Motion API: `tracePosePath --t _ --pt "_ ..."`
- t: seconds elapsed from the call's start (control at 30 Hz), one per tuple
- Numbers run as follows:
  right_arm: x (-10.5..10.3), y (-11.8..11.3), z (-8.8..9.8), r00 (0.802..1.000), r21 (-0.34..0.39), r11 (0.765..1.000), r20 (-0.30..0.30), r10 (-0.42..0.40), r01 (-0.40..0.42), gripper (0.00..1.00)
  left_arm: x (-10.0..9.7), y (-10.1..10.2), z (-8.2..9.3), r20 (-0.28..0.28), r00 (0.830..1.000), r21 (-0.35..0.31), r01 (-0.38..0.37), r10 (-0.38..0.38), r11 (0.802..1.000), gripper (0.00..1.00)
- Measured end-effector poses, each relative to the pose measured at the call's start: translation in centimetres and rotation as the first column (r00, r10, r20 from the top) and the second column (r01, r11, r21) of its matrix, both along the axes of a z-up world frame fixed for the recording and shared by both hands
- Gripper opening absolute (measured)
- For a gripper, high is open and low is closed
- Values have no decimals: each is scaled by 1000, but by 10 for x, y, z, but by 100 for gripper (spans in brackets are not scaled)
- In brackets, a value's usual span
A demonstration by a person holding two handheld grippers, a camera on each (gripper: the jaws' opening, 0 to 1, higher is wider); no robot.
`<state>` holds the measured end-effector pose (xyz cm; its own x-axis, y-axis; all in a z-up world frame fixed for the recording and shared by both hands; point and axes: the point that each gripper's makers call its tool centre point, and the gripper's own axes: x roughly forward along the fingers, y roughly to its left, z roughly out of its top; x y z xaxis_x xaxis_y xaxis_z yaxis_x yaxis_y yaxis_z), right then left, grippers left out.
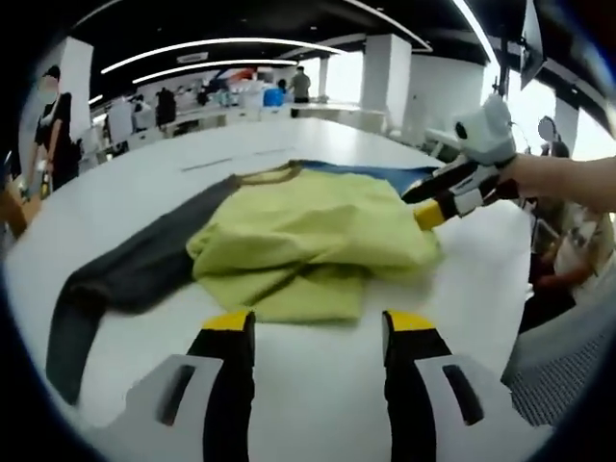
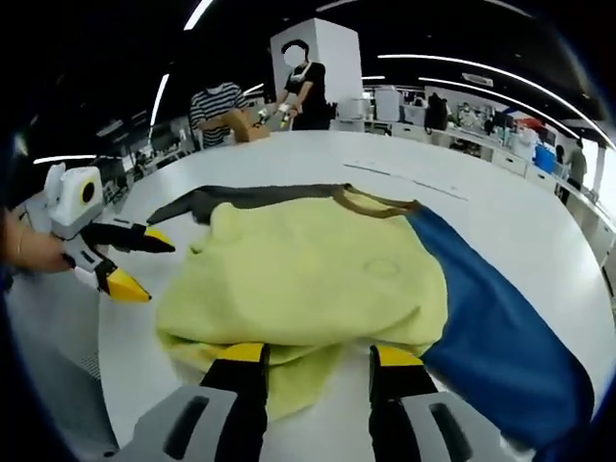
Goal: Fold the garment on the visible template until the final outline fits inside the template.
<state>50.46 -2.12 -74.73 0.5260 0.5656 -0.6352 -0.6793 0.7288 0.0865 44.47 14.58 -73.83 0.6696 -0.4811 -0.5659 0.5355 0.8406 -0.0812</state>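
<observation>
White surface (image 1: 318,404) carries everything, wide and round-edged. On it the garment (image 1: 308,236): yellow-green body bunched and folded over itself in the middle, brown neckband at the far edge, one grey sleeve (image 1: 125,279) stretched flat to one side, one blue sleeve (image 2: 491,327) flat to the other. Can't make out a template outline under it.

Left gripper (image 1: 315,327): jaws spread, nothing between them, yellow tips just short of the garment's near hem. In the right gripper view it sits at the grey-sleeve side, jaws apart, close to the cloth edge.

Right gripper (image 2: 318,354): jaws spread, tips at the folded yellow edge, cloth lying between them, not pinched as far as I can tell.

People stand at benches in the background.
</observation>
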Motion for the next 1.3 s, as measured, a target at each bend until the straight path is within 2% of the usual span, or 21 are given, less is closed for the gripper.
tracePosePath --t 0.1,0.33,0.43,0.53,0.57,0.77,0.87,1.0,1.17,1.3 --pt "1 3 -2 1000 0 1000 4 8 -8 32 -4 -4 -8 -28 1000 14 5 -4 1000 39" --pt "3 7 -4 1000 2 1000 7 24 -24 25 -4 -11 -11 -38 999 1 7 -7 1000 31" --pt "3 7 -6 1000 -3 1000 7 25 -25 23 -3 -12 -12 -32 999 2 3 -3 1000 23" --pt "4 7 -7 1000 -11 1000 1 17 -17 23 -4 -15 -15 -69 997 -42 -20 17 999 19" --pt "5 6 -7 1000 -20 1000 4 12 -12 22 -2 -15 -13 -54 998 -39 -19 16 999 18" --pt "6 6 -8 1000 -40 999 20 15 -14 17 -3 -19 -14 -55 998 -27 -10 8 1000 11" --pt "6 7 -8 1000 -41 999 29 10 -9 14 -5 -25 -14 -70 998 -62 -5 0 998 2" --pt "6 10 -8 999 -44 999 39 18 -17 10 -3 -27 -14 -65 998 -43 23 -26 999 1" --pt "6 12 -8 999 -28 1000 29 16 -15 0 3 -22 -5 -59 998 -79 3 -8 997 0" --pt "5 11 -8 1000 -22 1000 21 22 -22 0 4 -20 4 -55 998 -104 -10 4 995 0"
